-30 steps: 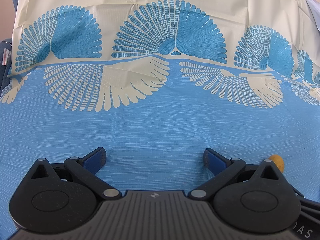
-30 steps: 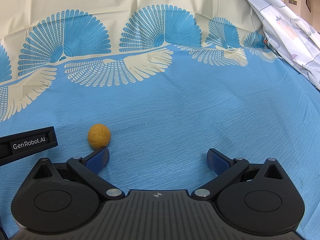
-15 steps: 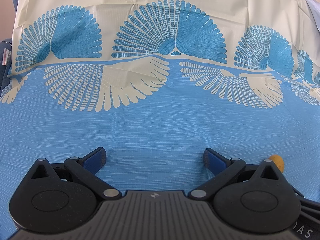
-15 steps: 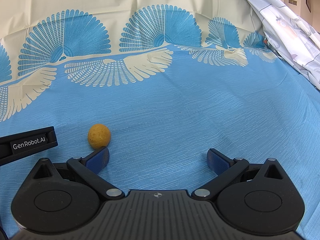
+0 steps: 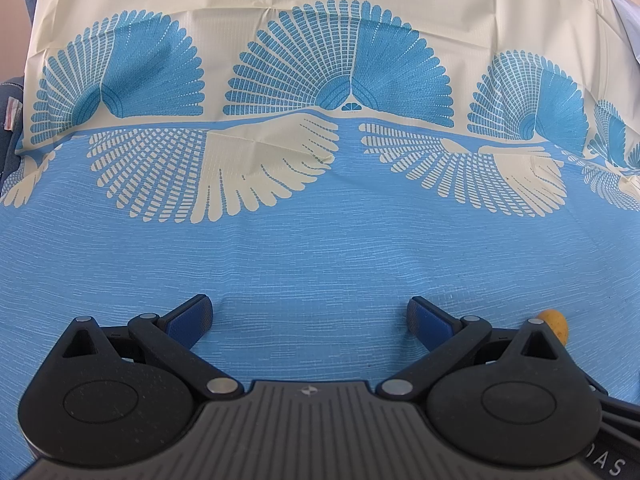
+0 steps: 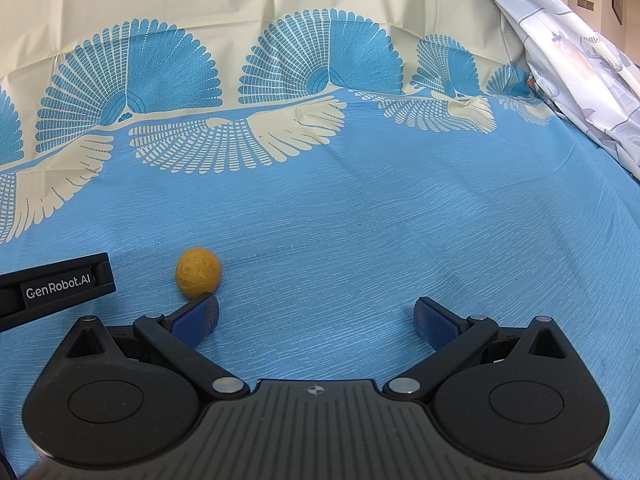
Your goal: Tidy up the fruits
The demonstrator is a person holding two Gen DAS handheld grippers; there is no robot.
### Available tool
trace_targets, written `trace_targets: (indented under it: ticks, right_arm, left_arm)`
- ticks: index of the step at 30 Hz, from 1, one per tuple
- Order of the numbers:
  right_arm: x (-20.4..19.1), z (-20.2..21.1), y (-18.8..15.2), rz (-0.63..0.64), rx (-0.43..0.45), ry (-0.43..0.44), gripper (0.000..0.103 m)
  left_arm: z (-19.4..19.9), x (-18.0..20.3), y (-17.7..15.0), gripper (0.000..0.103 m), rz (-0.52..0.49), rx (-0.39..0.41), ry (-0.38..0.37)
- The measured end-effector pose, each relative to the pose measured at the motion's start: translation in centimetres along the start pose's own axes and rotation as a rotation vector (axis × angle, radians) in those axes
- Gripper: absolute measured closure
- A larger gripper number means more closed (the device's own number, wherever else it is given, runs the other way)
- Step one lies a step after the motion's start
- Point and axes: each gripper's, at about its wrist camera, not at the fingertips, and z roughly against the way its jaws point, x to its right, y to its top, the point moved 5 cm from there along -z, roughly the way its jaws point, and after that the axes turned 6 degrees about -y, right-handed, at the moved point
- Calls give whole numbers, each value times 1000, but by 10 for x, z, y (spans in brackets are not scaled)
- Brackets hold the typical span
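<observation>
A small round orange-yellow fruit (image 6: 198,271) lies on the blue cloth, just beyond the left fingertip of my right gripper (image 6: 316,316). That gripper is open and empty, low over the cloth. In the left wrist view the same fruit (image 5: 555,322) peeks out behind the right side of my left gripper (image 5: 309,314), which is open and empty too. The body of the left gripper (image 6: 56,286), labelled GenRobot.AI, shows at the left edge of the right wrist view, left of the fruit.
A blue and cream tablecloth (image 6: 360,220) with fan and wing patterns covers the surface. A pale patterned fabric (image 6: 580,60) hangs at the far right. A dark blue object (image 5: 10,120) sits at the left edge past the cloth.
</observation>
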Motion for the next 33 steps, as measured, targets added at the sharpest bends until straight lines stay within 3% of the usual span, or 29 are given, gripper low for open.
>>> trace_targets:
  ticks: [15,18,22,24,27,30,33]
  right_arm:
    - [0,0,3,18,-21,8,0]
    - [16,2,9,114,-82,128,0]
    - [52,18,12,79,-34,265,0]
    - [57,19,16,101,-32,292,0]
    - [57,8,28,178,-6,238,1]
    - [71,-9,38,190,-13,179,1]
    - [93,-10,42,120,-25,199,1]
  left_arm:
    - [0,-1,1,0,2,0,-1]
    - [-1,0,1,0,12,2,9]
    - [0,0,3,0,7,-39,6]
    - [0,-1,7,0,-29,-100,-23]
    - [18,-9,6,0,15,-190,-111]
    - [70,-9,0,0,20,-133,-221]
    - [110,17,-10,0,-121,-107,-273]
